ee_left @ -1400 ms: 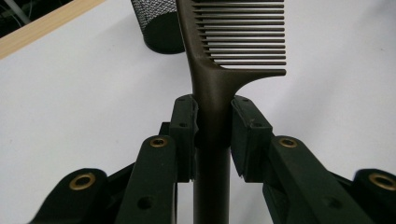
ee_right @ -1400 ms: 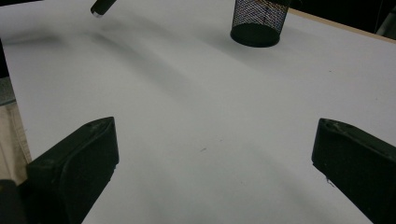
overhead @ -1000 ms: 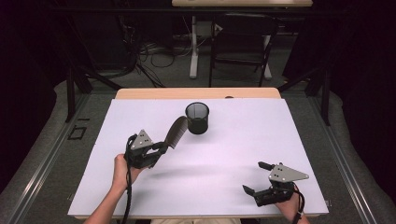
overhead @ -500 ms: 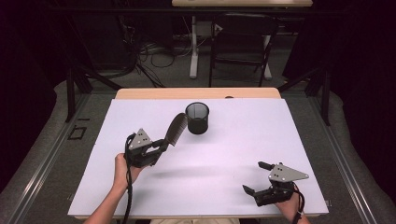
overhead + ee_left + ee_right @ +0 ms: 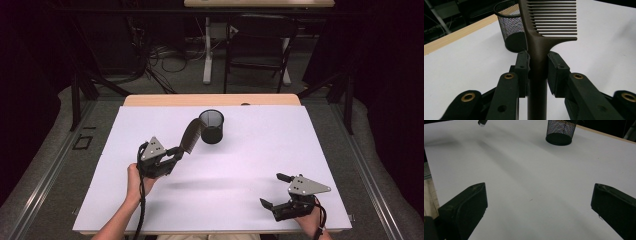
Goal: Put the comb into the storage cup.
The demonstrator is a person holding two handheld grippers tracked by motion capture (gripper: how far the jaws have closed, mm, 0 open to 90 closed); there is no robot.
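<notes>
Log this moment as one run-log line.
left tongs: shut on comb handle, raised beside mesh cup | right tongs: open, holding nothing, near table front edge

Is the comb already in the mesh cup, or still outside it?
Outside. The left gripper is shut on the comb by its handle, holding its teeth just short of the upright mesh cup.
</notes>
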